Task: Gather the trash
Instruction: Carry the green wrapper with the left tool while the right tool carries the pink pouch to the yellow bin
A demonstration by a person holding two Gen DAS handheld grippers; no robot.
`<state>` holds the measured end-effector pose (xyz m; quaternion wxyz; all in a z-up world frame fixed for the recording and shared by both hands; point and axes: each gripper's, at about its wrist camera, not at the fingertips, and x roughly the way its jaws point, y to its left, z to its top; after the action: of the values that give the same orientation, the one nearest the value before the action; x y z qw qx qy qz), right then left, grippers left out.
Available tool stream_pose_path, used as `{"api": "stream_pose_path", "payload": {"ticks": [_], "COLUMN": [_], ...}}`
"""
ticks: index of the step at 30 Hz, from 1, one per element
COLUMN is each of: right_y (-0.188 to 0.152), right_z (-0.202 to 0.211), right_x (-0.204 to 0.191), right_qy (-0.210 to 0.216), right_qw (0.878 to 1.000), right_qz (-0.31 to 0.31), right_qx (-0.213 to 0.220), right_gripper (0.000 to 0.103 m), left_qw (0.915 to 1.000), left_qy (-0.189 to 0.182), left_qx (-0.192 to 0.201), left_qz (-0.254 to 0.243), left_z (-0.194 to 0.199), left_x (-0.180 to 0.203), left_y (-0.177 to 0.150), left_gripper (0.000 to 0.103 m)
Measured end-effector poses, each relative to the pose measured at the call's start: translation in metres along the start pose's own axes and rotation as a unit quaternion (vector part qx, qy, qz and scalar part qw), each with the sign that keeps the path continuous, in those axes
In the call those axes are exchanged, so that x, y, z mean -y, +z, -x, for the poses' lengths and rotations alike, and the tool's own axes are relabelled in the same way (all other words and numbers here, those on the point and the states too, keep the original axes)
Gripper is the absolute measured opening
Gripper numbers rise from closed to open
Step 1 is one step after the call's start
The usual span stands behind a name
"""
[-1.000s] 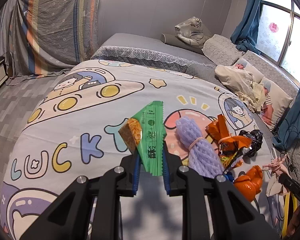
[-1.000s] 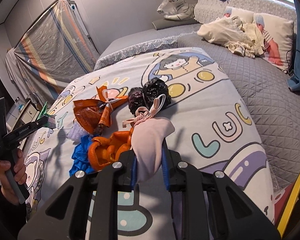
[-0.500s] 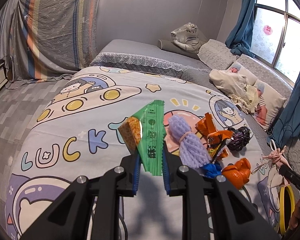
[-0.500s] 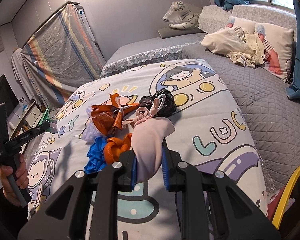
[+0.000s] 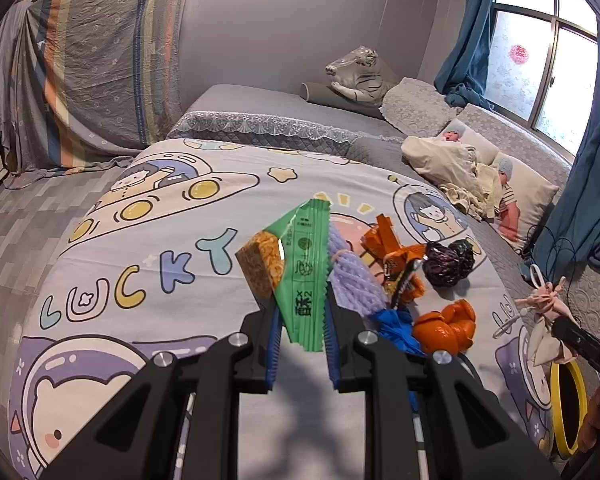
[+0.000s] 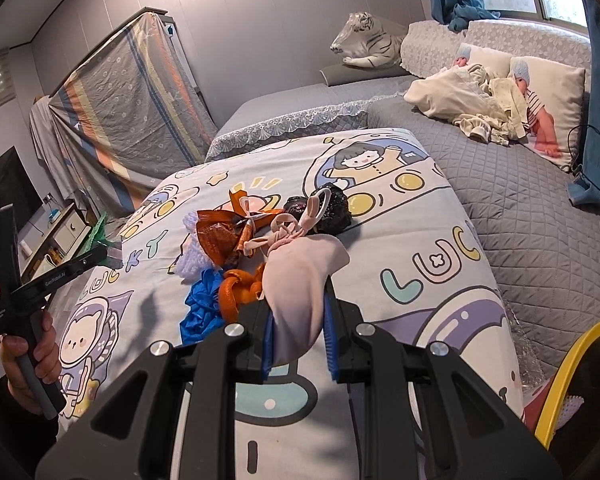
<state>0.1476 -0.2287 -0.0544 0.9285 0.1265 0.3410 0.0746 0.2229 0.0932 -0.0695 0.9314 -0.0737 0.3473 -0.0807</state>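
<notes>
Green foil first: a green snack wrapper (image 5: 305, 276) stands pinched upright in the left claw (image 5: 300, 332), jaws closed on its lower half, with a yellow-brown cracker packet (image 5: 260, 266) hanging at its left side, seemingly attached. Right claw (image 6: 298, 336) is closed on a pale pink tied bag (image 6: 300, 280), its knotted handles pointing up and away. Both pieces are clear of the cartoon-print bedspread (image 5: 148, 264). Still lying on the bedspread, bunched together near its middle: purple foam fruit net (image 5: 354, 284), orange crinkled wrapper (image 5: 396, 252), dark crumpled bag (image 5: 448, 262), orange peel (image 5: 446, 326), blue plastic scrap (image 5: 396, 330). A yellow-rimmed bin (image 6: 572, 364) shows at the right edge of the bed, just beside the right claw; only part of its rim is visible. Judged step: carry phase, both claws loaded and neither load yet dropped. Next move likely calls for bringing each claw over the bin mouth, the right being nearer, and opening the jaws only once above the opening. The wrapper is light and may cling to a pad; the bag's loose handles could snag on the rim. Five pieces remain.
</notes>
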Motion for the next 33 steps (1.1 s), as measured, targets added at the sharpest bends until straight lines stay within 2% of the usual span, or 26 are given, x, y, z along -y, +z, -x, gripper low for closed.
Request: {"api": "stream_pose_path", "payload": {"ticks": [18,33], "right_y": [-0.014,-0.018], "right_z": [0.023,0.042], "right_x": [0.023,0.054], "right_qy": [-0.007,-0.025], "right_qw": [1.0,0.999], "right_qz": [-0.011,-0.033], "right_qx": [0.006,0.02], "right_gripper": [0.019,0.019], "left_qw": [0.9981,0.9929], "left_qy": [-0.046,-0.085], "left_qx": [-0.006,-0.012], "left_qz": [-0.04,-0.083], "left_z": [0.007,0.008], "left_x": [0.064,0.124], "left_y": [-0.017,-0.023], "left_gripper": [0.017,0.017]}}
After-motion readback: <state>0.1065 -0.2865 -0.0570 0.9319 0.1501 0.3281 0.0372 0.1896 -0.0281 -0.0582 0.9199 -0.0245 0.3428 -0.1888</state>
